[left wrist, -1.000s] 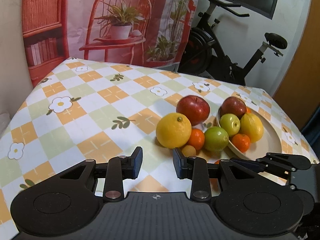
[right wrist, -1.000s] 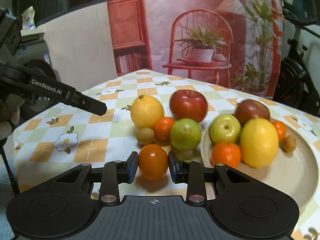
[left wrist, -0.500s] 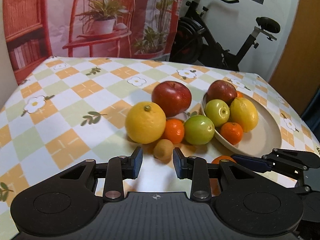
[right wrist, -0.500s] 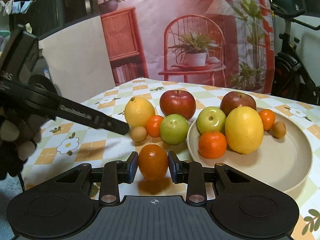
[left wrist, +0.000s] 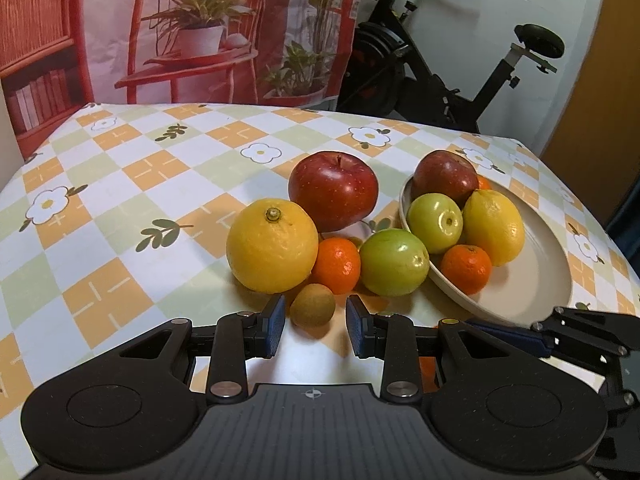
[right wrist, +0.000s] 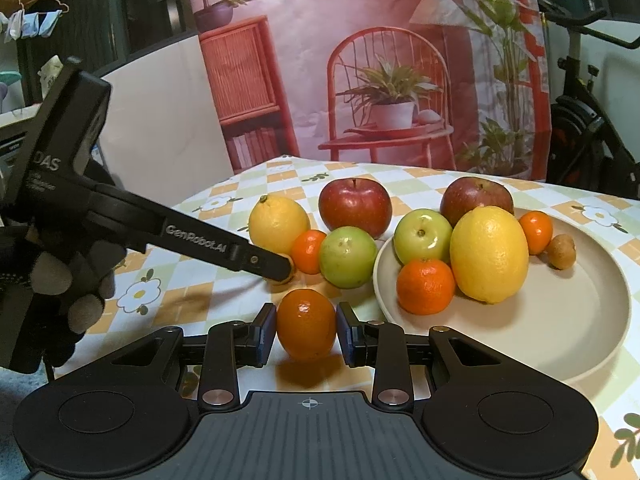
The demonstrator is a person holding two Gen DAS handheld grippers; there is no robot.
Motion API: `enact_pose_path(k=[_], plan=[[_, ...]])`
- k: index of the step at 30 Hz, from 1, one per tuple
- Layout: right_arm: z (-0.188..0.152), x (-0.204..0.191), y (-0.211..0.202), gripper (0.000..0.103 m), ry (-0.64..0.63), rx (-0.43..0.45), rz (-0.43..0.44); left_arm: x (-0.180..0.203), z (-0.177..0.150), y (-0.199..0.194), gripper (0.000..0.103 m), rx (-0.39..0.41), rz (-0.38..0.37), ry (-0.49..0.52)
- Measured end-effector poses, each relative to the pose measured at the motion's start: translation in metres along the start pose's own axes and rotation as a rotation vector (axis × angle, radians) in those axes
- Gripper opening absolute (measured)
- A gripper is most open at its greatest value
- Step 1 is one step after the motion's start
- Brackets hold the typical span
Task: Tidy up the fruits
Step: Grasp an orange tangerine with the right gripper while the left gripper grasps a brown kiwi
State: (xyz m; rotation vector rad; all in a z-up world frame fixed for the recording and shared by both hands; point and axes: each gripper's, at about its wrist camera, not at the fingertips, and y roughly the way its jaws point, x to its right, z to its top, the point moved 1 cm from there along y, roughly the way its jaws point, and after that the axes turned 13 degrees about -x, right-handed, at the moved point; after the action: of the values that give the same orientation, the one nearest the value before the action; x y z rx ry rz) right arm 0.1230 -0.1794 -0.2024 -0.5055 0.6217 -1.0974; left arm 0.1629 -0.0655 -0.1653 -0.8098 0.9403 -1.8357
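While the right gripper [right wrist: 306,334] clamps its fingers on a mandarin [right wrist: 306,330] at the lower middle of the right wrist view, the left gripper [left wrist: 315,322] holds its fingers apart around a small brown fruit [left wrist: 312,305] at the centre of the left wrist view, neither pad touching it.

Counted over both views, thirteen fruits show: two red apples, two yellow lemons, two green apples, four mandarins including the gripped one, and two small brown fruits, plus nothing I can tell more of under the left gripper's arm.

On the checked tabletop [left wrist: 120,216], left of the plate, sit five loose fruits in a tight cluster: a red apple [left wrist: 333,190] at the back, a lemon [left wrist: 272,246] to its lower left, a mandarin [left wrist: 338,265] touching that lemon, a green apple [left wrist: 394,262] just beside the plate rim, and the brown fruit in front.

A beige plate [right wrist: 560,320] at the right of the frame holds six: a darker red apple [right wrist: 478,200] at the back, a green apple [right wrist: 423,236], a large lemon [right wrist: 489,254], a mandarin [right wrist: 425,286] in front, another mandarin [right wrist: 536,232] behind the lemon, and a brown fruit [right wrist: 562,251] at the far right.
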Motion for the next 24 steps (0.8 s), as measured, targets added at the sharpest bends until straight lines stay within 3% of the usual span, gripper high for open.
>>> enact_pose_path(k=[2, 12, 16, 24], plan=[[0.000, 0.000, 0.001, 0.030, -0.001, -0.002, 0.000, 0.000, 0.000, 0.003, 0.026, -0.006, 0.001, -0.004], [0.001, 0.000, 0.003, 0.030, 0.001, -0.013, 0.002, -0.003, -0.021, -0.013, 0.026, -0.006, -0.001, -0.014], [0.002, 0.000, 0.005, 0.030, 0.002, -0.020, 0.003, -0.006, -0.038, -0.024, 0.026, 0.002, 0.030, -0.009], [0.002, -0.001, 0.008, 0.030, 0.005, -0.029, -0.003, -0.021, -0.063, -0.043, 0.026, 0.024, 0.058, -0.082]])
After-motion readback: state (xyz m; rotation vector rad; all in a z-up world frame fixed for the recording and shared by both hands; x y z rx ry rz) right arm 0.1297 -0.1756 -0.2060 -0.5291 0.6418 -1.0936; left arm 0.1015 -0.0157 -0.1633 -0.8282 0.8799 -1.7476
